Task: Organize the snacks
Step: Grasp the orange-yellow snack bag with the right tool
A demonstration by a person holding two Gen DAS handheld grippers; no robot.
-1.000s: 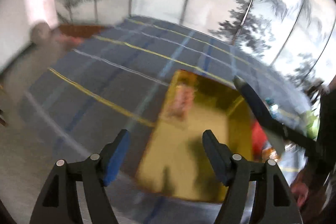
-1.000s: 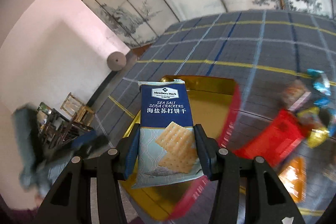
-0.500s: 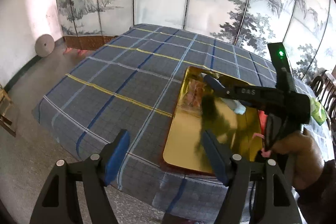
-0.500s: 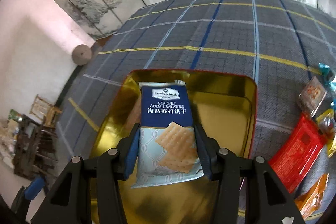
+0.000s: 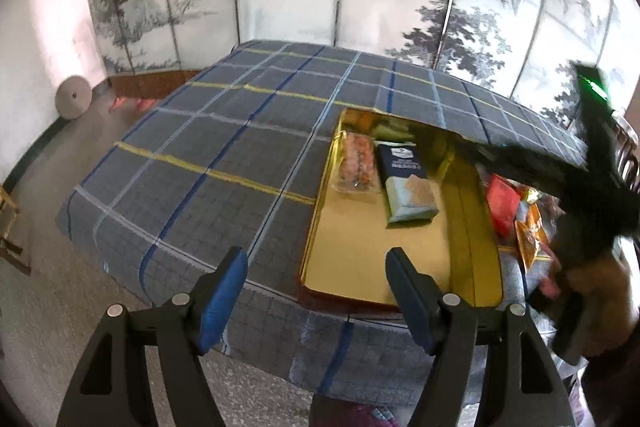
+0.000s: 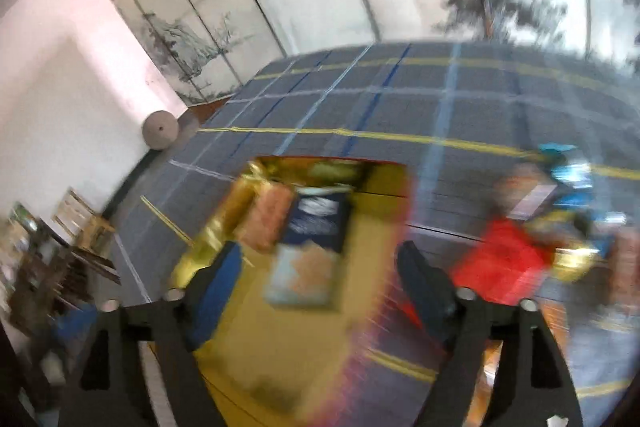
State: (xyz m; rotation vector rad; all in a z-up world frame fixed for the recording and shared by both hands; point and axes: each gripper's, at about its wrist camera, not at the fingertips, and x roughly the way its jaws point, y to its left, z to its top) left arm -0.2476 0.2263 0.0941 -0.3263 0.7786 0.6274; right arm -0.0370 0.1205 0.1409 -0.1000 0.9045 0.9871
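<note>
The soda cracker packet [image 5: 405, 187] is lying flat in the gold tin tray [image 5: 360, 279], ahead of the left gripper [image 5: 316, 291] and just beside a clear pack of orange snacks [image 5: 357, 165]. Both grippers are standing wide open and holding nothing; the right gripper [image 6: 320, 291] is hovering over the tray, its view blurred with motion. So one placing looks finished and the next pick is in hand. Off beyond its right finger, a red packet [image 6: 500, 267] and other loose wrappers are waiting on the plaid-covered table [image 5: 224, 147]. Next it will likely need to swing that way, straddle one packet and close on it.
</note>
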